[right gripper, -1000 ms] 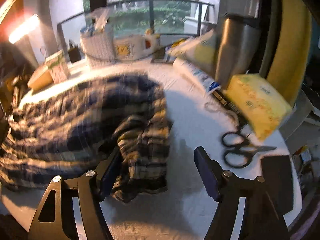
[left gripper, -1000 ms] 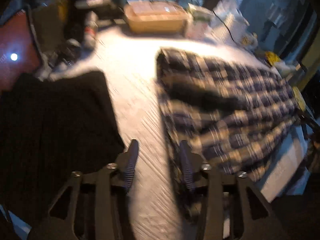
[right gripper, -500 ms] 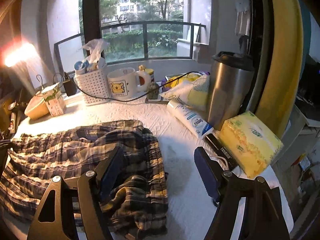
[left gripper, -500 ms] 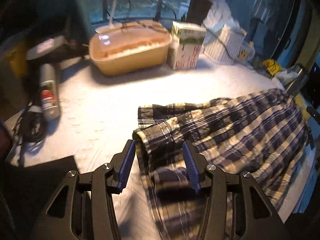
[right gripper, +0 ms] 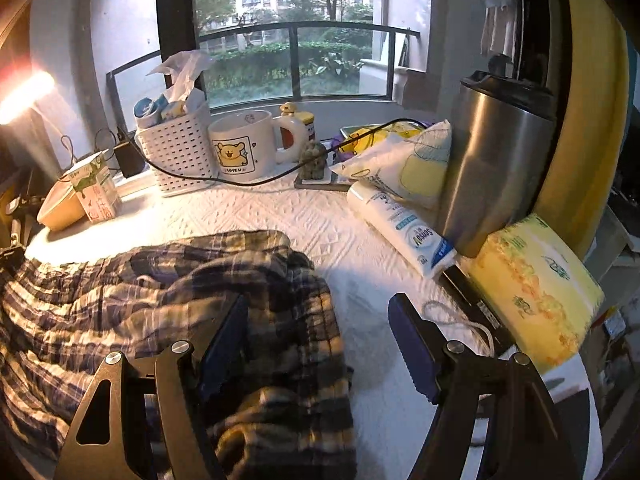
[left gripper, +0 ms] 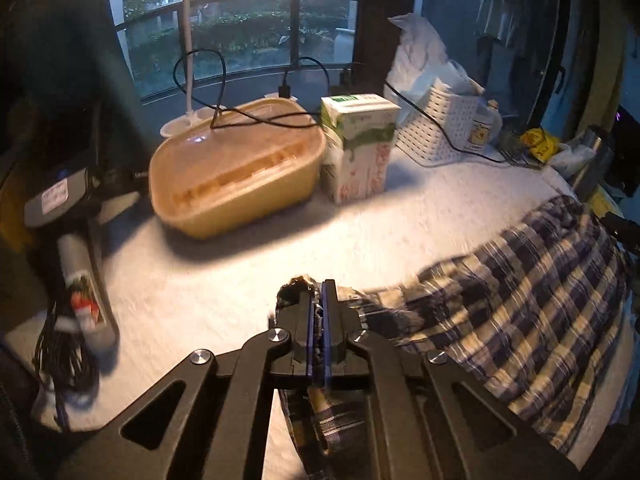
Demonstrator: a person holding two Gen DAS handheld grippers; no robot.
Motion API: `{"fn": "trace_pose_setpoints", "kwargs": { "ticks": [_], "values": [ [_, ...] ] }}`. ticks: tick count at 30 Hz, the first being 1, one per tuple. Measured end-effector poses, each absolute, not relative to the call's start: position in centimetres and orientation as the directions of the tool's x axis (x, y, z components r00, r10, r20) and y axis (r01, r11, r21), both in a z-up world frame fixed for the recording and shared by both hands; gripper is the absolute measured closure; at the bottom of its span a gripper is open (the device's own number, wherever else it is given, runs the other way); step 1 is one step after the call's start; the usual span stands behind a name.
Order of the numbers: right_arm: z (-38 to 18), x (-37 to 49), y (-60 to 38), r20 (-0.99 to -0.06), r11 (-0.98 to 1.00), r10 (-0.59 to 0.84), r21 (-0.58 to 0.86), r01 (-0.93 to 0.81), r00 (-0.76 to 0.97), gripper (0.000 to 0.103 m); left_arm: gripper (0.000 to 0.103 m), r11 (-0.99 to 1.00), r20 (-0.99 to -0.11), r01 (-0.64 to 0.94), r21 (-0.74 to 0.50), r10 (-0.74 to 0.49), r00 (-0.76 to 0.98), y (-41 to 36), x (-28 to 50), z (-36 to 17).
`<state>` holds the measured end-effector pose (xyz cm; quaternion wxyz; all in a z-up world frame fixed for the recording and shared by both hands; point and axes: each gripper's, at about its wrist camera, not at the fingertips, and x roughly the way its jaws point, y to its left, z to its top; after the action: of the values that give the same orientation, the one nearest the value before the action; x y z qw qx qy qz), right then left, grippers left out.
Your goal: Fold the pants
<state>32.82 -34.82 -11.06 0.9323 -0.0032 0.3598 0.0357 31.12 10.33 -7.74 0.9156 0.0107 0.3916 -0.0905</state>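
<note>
Our left gripper [left gripper: 319, 304] has just closed and now pinches a corner of the plaid pants [left gripper: 532, 312]. Our right gripper [right gripper: 320, 344] stands wide apart over the pants' other end, gripping nothing.

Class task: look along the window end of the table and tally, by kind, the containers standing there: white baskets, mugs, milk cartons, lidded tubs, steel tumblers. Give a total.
White basket: 1
Mug: 1
Milk carton: 1
Lidded tub: 1
Steel tumbler: 1
Total: 5
</note>
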Motion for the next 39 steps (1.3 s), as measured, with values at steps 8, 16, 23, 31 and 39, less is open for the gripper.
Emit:
{"fn": "trace_pose_setpoints", "kwargs": {
  "ticks": [8, 16, 23, 31, 39],
  "values": [
    [-10.6, 33.5, -33.8, -0.661, 0.994, 0.098, 0.027, -0.107, 0.744, 0.028, 0.099, 0.99, -0.803, 0.116, -0.08, -0.133, 0.581, 12.0, 33.2, -10.4],
    [-9.8, 36.9, -30.0, -0.681, 0.949, 0.237, 0.011, -0.315, 0.693, 0.028, 0.039, 0.982, -0.742, 0.072, -0.176, -0.18, 0.646, 13.1, 27.5, -7.7],
    [-14.6, 41.1, -26.8, -0.816, 0.917, 0.178, -0.065, -0.393, 0.55, 0.04, 0.039, 0.973, -0.786, 0.106, -0.204, -0.227, 0.574, 11.3, 22.8, -10.1],
    [-14.7, 41.4, -27.2, -0.781, 0.956, 0.012, -0.175, -0.237, 0.624, 0.049, 0.091, 0.993, -0.801, 0.037, -0.111, -0.111, 0.588, 11.1, 19.7, -12.9],
    [-13.7, 38.6, -28.2, -0.75, 0.957, -0.026, -0.21, -0.201, 0.661, 0.049, 0.095, 0.996, -0.812, 0.037, -0.078, -0.085, 0.578, 11.5, 18.0, -12.8]
  ]
}}
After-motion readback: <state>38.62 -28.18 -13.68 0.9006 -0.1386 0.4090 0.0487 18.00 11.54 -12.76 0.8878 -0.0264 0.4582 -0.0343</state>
